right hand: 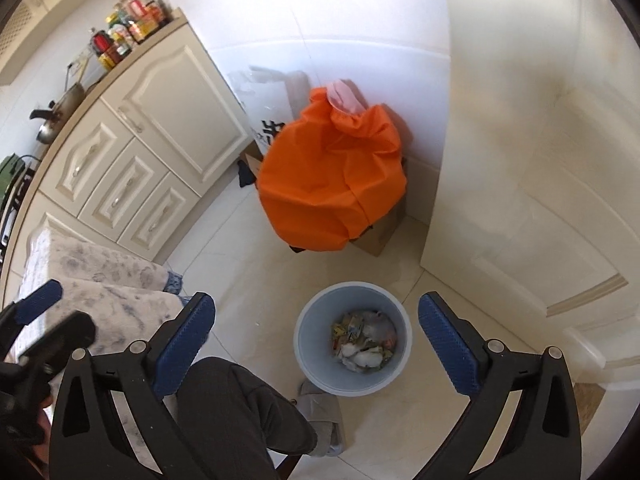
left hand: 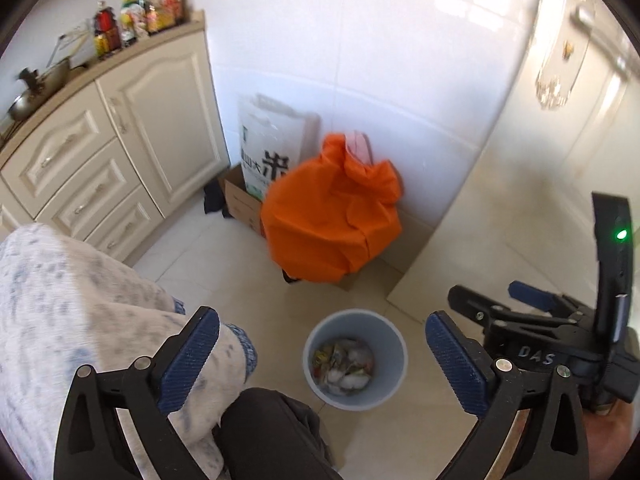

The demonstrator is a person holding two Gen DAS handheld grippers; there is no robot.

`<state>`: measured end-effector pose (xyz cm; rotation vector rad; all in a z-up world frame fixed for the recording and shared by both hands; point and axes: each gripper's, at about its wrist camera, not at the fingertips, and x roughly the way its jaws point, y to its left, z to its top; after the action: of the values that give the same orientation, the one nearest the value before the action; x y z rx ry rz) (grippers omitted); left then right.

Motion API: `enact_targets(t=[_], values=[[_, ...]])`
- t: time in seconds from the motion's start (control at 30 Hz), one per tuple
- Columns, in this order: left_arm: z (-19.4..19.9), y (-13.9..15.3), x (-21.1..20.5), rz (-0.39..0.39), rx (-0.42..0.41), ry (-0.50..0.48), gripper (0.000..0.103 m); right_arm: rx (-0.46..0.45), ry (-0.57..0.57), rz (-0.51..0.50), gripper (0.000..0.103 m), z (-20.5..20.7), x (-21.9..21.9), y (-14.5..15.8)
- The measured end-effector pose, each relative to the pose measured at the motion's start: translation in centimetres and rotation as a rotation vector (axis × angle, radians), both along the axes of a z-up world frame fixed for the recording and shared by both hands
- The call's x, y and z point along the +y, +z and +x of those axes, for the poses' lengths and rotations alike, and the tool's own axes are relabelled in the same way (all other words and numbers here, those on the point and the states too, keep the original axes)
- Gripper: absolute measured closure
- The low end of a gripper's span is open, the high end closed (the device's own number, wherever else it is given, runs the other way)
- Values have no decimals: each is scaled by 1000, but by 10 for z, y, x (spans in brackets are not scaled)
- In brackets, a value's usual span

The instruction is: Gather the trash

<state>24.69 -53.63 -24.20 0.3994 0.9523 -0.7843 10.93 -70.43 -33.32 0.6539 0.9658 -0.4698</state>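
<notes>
**Both grippers hanging spread above the trash bin**

Left gripper (left hand: 322, 360) is pointing steeply down at the floor, its blue pads standing wide apart with nothing between them. Right gripper (right hand: 316, 344) is doing the same: pads spread fully, nothing pinched. In the left wrist view the right gripper is showing at the right edge, a green light glowing on its black body.

The bin (right hand: 308, 344), pale blue-grey and round, is standing upright on the light tiled floor (right hand: 248, 280), framed between the pads in both views. Trash (right hand: 364, 340) is lying at its bottom: crumpled white paper and small yellow, green and red wrappers. No piece is readable as a single item.

A person is sitting over the scene; a knee in dark trousers (right hand: 236, 404) is reaching in from the bottom edge near the bin, and a pale speckled cloth (left hand: 72, 312) is covering the area to its left. A grey slipper (right hand: 320, 412) is showing just beside the bin.

Beyond the bin, well apart from it, an orange bag (right hand: 332, 176), bulging and tied at the top, is resting against the white wall on a cardboard box (right hand: 380, 228). A white sack (left hand: 272, 140) with dark print is leaning behind it. Cream cabinets (right hand: 160, 120) are running along the left, with bottles (right hand: 132, 28) and a metal pot (right hand: 60, 112) on the counter.
</notes>
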Motion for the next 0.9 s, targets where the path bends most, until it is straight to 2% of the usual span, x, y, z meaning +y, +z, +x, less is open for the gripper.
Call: enact_targets(t=[0.2, 0.33, 0.5, 0.77, 0.9], values=[[-21, 50, 69, -90, -65, 62, 1, -90, 61, -63, 0, 14, 36, 54], [-39, 93, 133, -147, -139, 133, 1, -163, 123, -102, 0, 29, 72, 95], [-59, 128, 217, -213, -216, 243, 1, -267, 226, -162, 0, 48, 134, 150], [-102, 166, 358, -274, -375, 440, 1, -400, 408, -236, 0, 68, 238, 218], [-122, 180, 414, -296, -439, 526, 1, -465, 503, -261, 0, 75, 294, 246]])
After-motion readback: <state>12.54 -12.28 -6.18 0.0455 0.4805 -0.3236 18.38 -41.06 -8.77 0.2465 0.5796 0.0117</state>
